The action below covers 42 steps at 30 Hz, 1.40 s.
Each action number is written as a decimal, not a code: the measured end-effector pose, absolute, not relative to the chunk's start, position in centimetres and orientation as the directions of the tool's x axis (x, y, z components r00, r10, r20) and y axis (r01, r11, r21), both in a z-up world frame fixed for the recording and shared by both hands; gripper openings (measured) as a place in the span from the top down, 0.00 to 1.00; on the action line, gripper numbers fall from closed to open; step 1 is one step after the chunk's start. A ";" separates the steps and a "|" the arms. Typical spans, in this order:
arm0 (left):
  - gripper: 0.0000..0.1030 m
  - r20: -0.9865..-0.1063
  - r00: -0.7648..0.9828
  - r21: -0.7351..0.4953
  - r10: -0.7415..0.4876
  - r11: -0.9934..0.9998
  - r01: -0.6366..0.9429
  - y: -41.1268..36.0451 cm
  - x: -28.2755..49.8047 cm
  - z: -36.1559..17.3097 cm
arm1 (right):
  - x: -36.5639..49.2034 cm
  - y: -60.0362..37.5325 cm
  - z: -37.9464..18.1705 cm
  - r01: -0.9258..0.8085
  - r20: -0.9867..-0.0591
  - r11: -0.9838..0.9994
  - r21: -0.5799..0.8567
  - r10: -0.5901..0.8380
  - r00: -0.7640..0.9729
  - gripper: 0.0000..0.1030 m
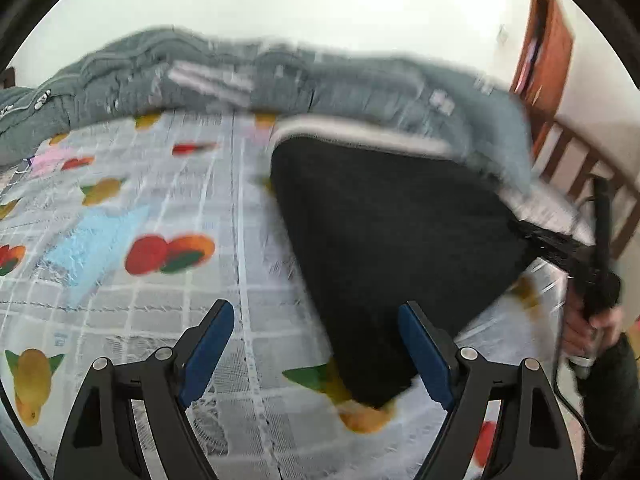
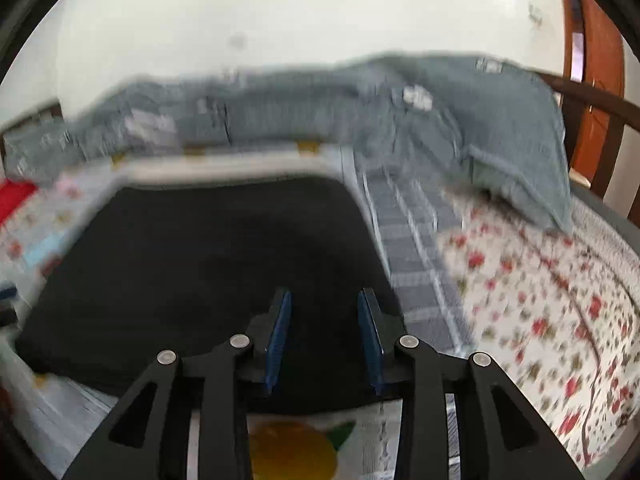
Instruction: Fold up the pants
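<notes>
The black pants (image 1: 392,240) lie folded flat on the fruit-print bed sheet (image 1: 120,264), with a pale band along their far edge. My left gripper (image 1: 316,312) is open and empty, hovering at the near corner of the pants. In the right wrist view the pants (image 2: 200,264) fill the middle. My right gripper (image 2: 324,300) is open over their near right corner, nothing between the pads. The right gripper also shows in the left wrist view (image 1: 560,240) at the pants' right edge, held by a hand.
A rumpled grey quilt (image 1: 280,76) lies along the far side of the bed against the white wall. A grey pillow (image 2: 516,136) and floral sheet (image 2: 540,312) are to the right. A wooden bed rail (image 1: 580,176) and brown door (image 2: 596,60) stand at the right.
</notes>
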<state>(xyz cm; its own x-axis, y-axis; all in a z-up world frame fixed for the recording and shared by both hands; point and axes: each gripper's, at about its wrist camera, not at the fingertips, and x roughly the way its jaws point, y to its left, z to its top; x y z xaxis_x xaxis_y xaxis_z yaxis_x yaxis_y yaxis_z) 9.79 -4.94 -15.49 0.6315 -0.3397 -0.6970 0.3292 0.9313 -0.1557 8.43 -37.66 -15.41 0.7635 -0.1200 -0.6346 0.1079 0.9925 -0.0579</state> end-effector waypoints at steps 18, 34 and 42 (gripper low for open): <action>0.25 -0.720 0.437 -0.437 -0.539 0.841 0.318 -5.3 21.4 -17.9 | 16.4 -41.9 -13.0 0.087 -0.723 0.991 0.105 0.016 0.690 0.48; 0.82 -0.657 0.442 -0.542 -0.610 0.790 0.285 -4.3 23.8 -16.7 | 18.3 -40.0 -14.2 0.080 -0.774 0.989 0.123 0.045 0.632 0.90; 0.84 -0.664 0.506 -0.524 -0.550 0.825 0.210 6.2 21.9 -15.6 | 16.9 -31.6 -11.6 -0.063 -0.694 0.963 0.262 0.233 0.681 0.91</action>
